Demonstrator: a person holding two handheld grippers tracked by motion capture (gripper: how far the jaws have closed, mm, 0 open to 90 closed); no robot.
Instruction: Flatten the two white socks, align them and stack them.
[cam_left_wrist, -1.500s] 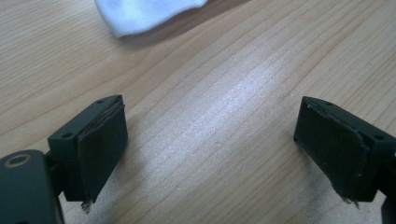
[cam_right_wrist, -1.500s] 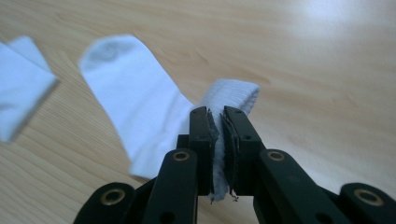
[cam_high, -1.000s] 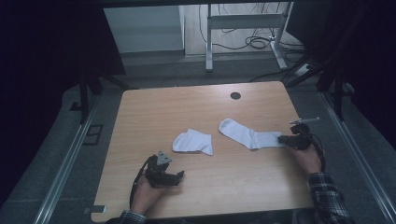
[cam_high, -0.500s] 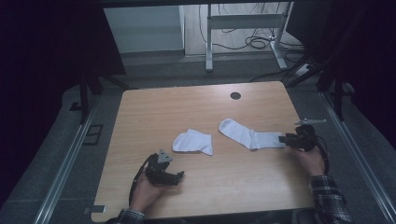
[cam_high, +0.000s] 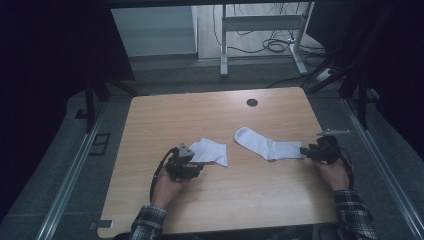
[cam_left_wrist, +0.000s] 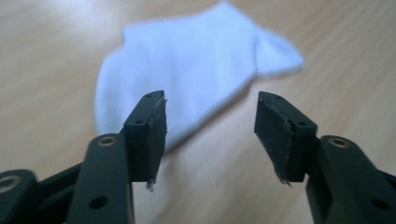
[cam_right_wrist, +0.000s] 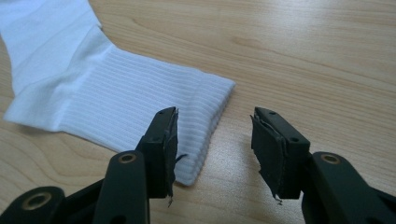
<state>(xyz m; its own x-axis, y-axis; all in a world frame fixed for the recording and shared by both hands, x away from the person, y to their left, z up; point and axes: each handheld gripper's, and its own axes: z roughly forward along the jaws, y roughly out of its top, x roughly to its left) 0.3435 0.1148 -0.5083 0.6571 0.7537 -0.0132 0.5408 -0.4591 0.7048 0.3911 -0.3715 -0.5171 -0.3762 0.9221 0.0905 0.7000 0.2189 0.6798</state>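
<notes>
Two white socks lie on the wooden table (cam_high: 210, 120). A folded short sock (cam_high: 211, 151) (cam_left_wrist: 187, 79) rests left of centre. My left gripper (cam_high: 192, 167) (cam_left_wrist: 210, 133) is open just at its near left edge, jaws apart over the sock's edge and bare wood. A long sock (cam_high: 267, 145) lies flat to the right, its ribbed cuff (cam_right_wrist: 140, 105) pointing at my right gripper (cam_high: 306, 151) (cam_right_wrist: 212, 147). That gripper is open at the cuff's end, its left jaw over the ribbing, its right jaw over wood.
A dark round hole (cam_high: 252, 102) sits near the table's far edge. Metal rails (cam_high: 70, 175) run along both sides of the table. A desk frame (cam_high: 260, 30) and cables lie on the floor behind.
My left gripper has moved up and right to the folded sock's edge. My right gripper has drawn back slightly to the right, at the long sock's cuff end.
</notes>
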